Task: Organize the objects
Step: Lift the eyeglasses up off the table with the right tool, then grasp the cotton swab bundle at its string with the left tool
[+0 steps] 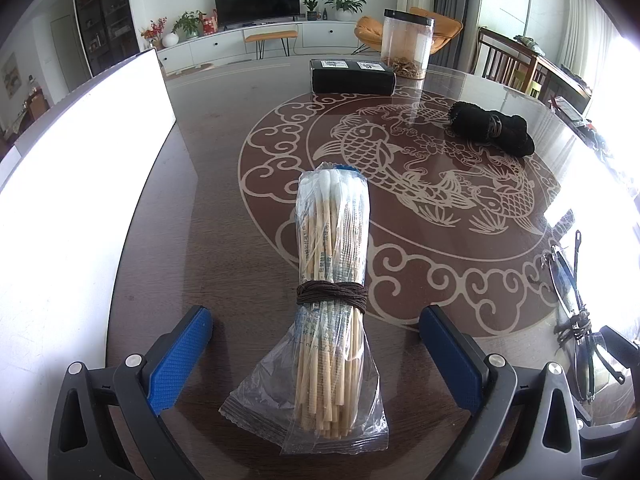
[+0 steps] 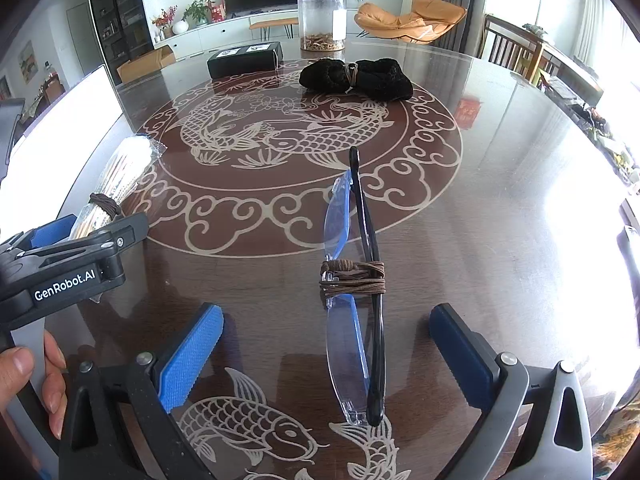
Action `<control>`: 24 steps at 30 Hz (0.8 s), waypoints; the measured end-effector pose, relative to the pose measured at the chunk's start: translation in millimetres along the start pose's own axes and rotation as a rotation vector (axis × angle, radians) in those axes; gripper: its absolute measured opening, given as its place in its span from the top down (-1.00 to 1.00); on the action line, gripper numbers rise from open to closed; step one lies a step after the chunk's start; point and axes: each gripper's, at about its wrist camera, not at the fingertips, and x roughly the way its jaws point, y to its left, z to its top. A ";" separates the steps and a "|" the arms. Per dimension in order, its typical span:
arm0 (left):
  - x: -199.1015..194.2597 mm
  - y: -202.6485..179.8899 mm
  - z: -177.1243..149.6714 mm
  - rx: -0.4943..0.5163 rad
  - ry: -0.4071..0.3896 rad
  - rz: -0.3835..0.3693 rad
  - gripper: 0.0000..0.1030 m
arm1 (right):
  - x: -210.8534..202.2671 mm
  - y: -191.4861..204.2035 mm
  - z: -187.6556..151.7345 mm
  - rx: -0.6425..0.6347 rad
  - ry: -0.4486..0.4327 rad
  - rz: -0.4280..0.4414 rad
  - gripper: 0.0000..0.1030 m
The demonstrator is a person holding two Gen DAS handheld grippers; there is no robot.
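A bundle of wooden swabs in a clear bag, tied with brown cord, lies on the glass table between the open fingers of my left gripper; it also shows in the right wrist view. Folded glasses tied with brown cord lie between the open fingers of my right gripper; they also show in the left wrist view. A black cloth roll lies further back, seen too in the left wrist view. Neither gripper touches anything.
A black box and a clear jar with a black lid stand at the far side of the table. A bright white panel lies along the left. The left gripper's body shows at the right view's left edge.
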 end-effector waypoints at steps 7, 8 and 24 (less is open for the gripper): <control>0.4 -0.3 0.3 0.000 0.000 0.000 -1.00 | 0.3 -0.2 0.4 0.000 0.000 0.001 -1.00; 0.1 -0.1 0.0 0.000 0.000 0.000 -1.00 | 0.4 -0.2 0.6 0.000 0.000 0.001 -1.00; 6.7 -2.7 17.0 0.043 0.188 -0.028 -1.00 | -2.0 -5.8 3.4 0.031 -0.002 0.052 -1.00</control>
